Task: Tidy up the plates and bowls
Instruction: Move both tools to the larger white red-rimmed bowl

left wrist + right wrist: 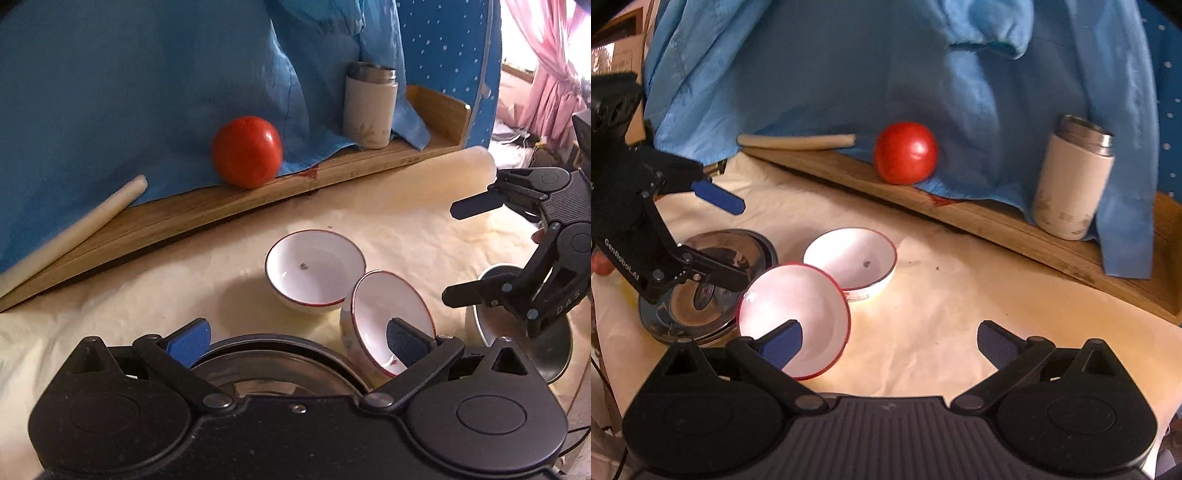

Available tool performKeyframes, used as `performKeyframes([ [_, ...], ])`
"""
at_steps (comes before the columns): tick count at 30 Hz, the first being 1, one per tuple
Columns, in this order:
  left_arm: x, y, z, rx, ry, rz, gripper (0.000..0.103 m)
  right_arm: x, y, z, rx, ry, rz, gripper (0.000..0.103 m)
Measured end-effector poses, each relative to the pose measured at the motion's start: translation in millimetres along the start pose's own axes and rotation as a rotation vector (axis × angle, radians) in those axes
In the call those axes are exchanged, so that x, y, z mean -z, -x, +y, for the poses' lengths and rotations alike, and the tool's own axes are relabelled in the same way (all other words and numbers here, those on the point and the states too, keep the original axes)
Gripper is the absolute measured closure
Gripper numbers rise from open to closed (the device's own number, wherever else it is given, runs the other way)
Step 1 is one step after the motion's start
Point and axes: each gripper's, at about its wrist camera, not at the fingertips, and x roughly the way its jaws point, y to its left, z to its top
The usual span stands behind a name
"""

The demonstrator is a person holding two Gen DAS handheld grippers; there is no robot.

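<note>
Two white bowls with red rims sit on the cream table cover. One bowl (314, 273) (851, 264) stands upright. The other bowl (388, 321) (792, 310) is tilted and leans against it. A stack of shiny metal plates (705, 284) (273, 363) lies under my left gripper (295, 341) (738, 243), which is open and empty; its right pad is in front of the tilted bowl. My right gripper (890, 349) (452, 254) is open and empty, with its left pad in front of the tilted bowl. Another metal dish (517, 325) lies under it.
A wooden tray (229, 206) (997, 221) at the back holds a red tomato (246, 151) (906, 153), a white thermos cup (369, 107) (1071, 181) and a pale rolling pin (74, 229) (796, 141). Blue cloth (147, 74) (886, 55) hangs behind it.
</note>
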Motion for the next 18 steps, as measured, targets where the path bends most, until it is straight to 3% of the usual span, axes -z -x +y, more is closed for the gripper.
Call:
performKeyframes([
  [12, 0.9, -5.5, -18.3, 0.014, -0.072, 0.029, 0.004, -5.0, -19.5, 10.2, -0.011, 0.052, 0.075, 0.000],
  [18, -4.5, -10.3, -24.9, 0.000, -0.104, 0.058, 0.009, -8.4, -27.1, 5.1, -0.052, -0.012, 0.115, 0.000],
])
